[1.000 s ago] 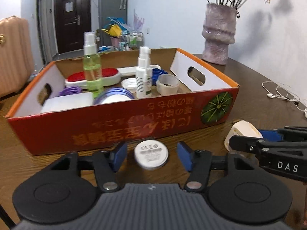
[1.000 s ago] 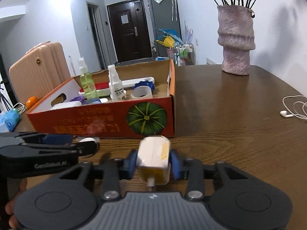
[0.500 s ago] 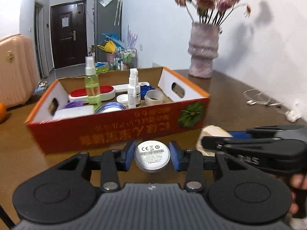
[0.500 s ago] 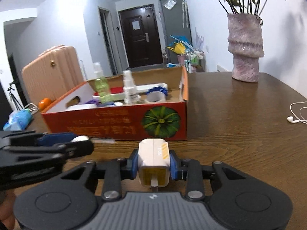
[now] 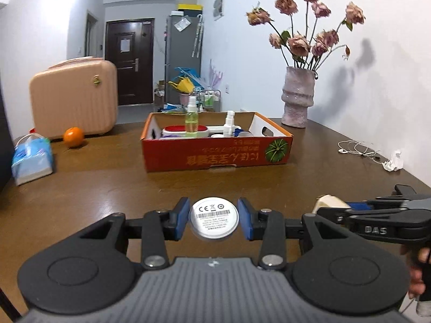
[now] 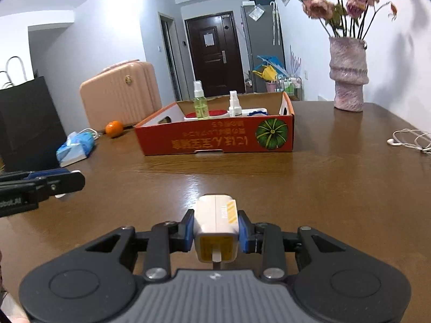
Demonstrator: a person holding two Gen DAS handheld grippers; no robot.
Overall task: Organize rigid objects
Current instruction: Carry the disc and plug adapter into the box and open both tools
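Observation:
My left gripper (image 5: pixel 213 222) is shut on a round white disc (image 5: pixel 213 221) with a printed label, held above the brown table. My right gripper (image 6: pixel 216 230) is shut on a cream-and-yellow charger plug (image 6: pixel 216 227). The right gripper also shows at the right edge of the left wrist view (image 5: pixel 334 210), and the left gripper at the left edge of the right wrist view (image 6: pixel 67 183). The red cardboard box (image 5: pixel 215 156) (image 6: pixel 215 137) stands well ahead of both and holds spray bottles, lids and a tape roll.
A pink vase with dried flowers (image 5: pixel 297 97) stands at the back right. White earphones (image 5: pixel 358 148) lie at the right. A blue tissue pack (image 5: pixel 31 161) and an orange (image 5: pixel 73 136) lie at the left, with a pink suitcase (image 5: pixel 75 99) behind.
Both grippers have pulled back and risen away from the box, each carrying its object. The left gripper closed on the disc during the first half second.

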